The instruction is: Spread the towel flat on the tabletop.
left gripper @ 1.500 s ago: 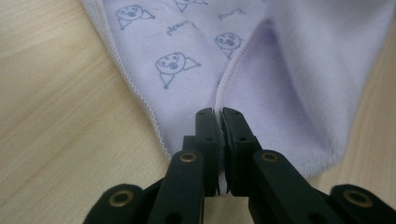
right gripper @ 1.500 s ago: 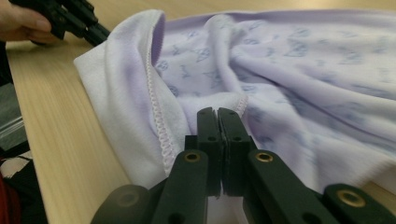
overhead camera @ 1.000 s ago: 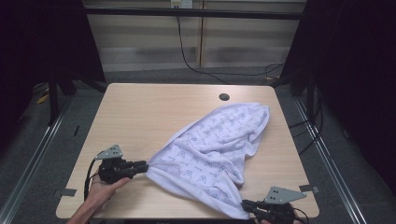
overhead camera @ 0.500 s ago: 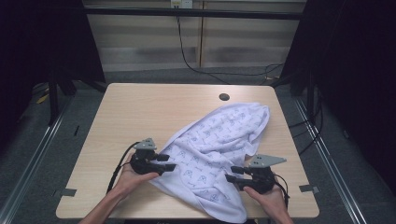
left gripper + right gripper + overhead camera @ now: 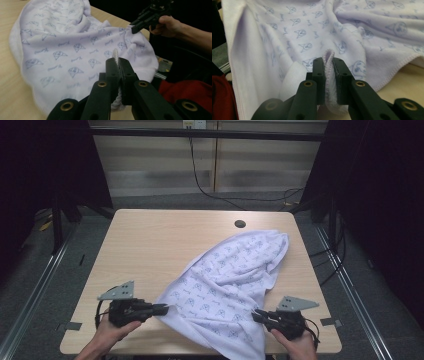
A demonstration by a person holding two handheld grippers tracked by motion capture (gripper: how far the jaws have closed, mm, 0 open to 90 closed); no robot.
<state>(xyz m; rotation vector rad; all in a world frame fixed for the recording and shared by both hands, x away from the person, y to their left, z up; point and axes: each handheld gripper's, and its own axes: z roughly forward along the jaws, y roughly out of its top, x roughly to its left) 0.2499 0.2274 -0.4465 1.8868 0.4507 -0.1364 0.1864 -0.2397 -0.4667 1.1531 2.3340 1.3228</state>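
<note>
My left gripper [image 5: 162, 309] and right gripper [image 5: 257, 314] each pinch the towel [image 5: 227, 285] near the table's [image 5: 150, 240] front edge, likely to spread it.

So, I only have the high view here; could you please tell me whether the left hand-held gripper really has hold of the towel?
Observer: Yes. In the left gripper view the left hand-held gripper is shut on a fold of the towel's edge, which sticks up between the jaws.
Operator: Thank you. And the right one, please?
Observer: The right gripper view shows the right hand-held gripper shut on a doubled fold of towel edge too.
Operator: Does any towel hang off the table?
Observer: Yes, in the right gripper view its near part drops past the table edge.
</note>
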